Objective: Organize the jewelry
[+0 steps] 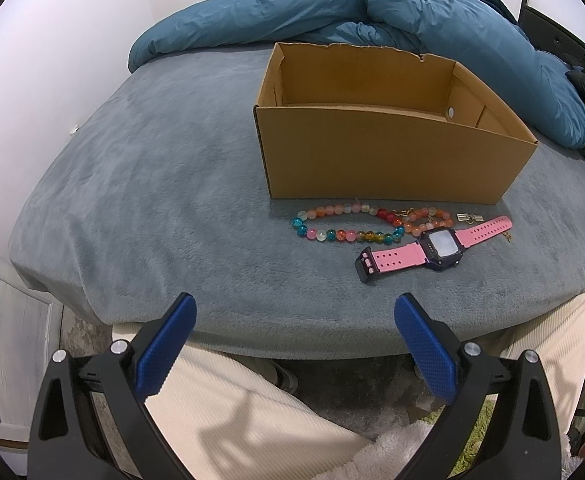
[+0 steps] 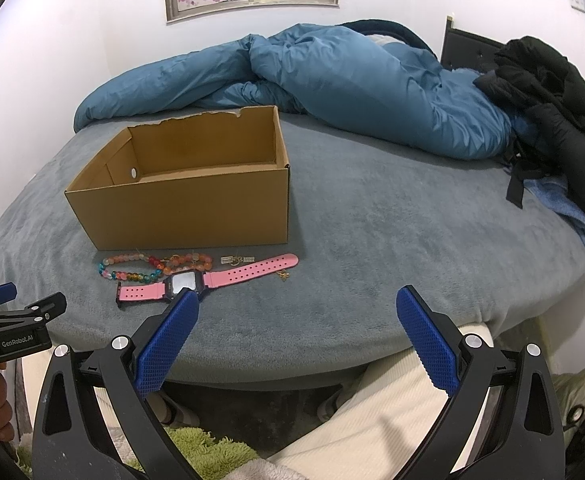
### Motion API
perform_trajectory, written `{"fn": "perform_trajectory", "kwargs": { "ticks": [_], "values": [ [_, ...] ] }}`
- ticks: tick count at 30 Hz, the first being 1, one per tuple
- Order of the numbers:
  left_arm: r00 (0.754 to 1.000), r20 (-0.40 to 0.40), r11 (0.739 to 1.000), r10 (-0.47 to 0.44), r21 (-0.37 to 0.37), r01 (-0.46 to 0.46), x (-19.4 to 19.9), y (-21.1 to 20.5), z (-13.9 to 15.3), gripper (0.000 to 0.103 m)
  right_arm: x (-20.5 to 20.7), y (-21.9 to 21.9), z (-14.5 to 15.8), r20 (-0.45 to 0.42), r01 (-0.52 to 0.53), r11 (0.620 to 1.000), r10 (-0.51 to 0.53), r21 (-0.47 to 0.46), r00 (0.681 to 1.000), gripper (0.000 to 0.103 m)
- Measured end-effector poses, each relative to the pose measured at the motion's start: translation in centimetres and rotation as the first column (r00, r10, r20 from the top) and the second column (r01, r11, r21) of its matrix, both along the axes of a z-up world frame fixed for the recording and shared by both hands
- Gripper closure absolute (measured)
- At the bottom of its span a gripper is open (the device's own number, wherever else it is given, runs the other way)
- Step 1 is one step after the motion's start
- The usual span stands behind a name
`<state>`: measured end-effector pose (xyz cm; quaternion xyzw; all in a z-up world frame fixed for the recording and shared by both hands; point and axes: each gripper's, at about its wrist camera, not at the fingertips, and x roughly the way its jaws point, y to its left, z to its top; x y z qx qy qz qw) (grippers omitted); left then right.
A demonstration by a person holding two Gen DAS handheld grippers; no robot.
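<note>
An open cardboard box [image 1: 388,152] [image 2: 188,208] stands on the grey bed cover. In front of it lie a multicoloured bead bracelet [image 1: 344,224] [image 2: 132,270], an orange bead bracelet [image 1: 432,218] [image 2: 192,260], a pink-strapped watch [image 1: 436,248] [image 2: 208,280], a small gold clasp piece [image 1: 470,217] [image 2: 238,259] and a tiny gold charm [image 2: 283,275]. My left gripper [image 1: 294,312] is open, held back at the bed's near edge, short of the jewelry. My right gripper [image 2: 296,304] is open too, its left fingertip just in front of the watch.
A rumpled blue duvet [image 2: 332,76] lies behind the box, and a black jacket [image 2: 560,100] is heaped at the right. Grey cover [image 2: 392,240] stretches bare to the right of the box. A person's cream trousers [image 1: 252,408] show below the bed edge.
</note>
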<state>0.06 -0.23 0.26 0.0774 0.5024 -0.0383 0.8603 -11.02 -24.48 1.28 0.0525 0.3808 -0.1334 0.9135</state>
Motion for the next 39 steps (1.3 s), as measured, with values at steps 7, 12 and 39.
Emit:
{"fn": "perform_trajectory", "kwargs": {
  "ticks": [7,12,39],
  "values": [
    [1.000,0.015,1.000,-0.009,-0.004,0.009,0.6,-0.1,-0.3,0.006,0.5,-0.1,-0.3,-0.005,0.005,1.000,-0.005,-0.001,1.000,0.008],
    [0.999,0.032,1.000,-0.021,-0.006,0.021,2.5,0.0,-1.8,0.006,1.3,-0.4,-0.8,0.006,0.013,1.000,-0.013,-0.024,1.000,0.008],
    [0.995,-0.056,0.996,-0.088,0.022,0.089,8.4,0.5,-10.3,0.005,8.0,-3.5,-10.1,-0.086,-0.040,0.995,0.047,0.087,0.995,0.008]
  ]
}}
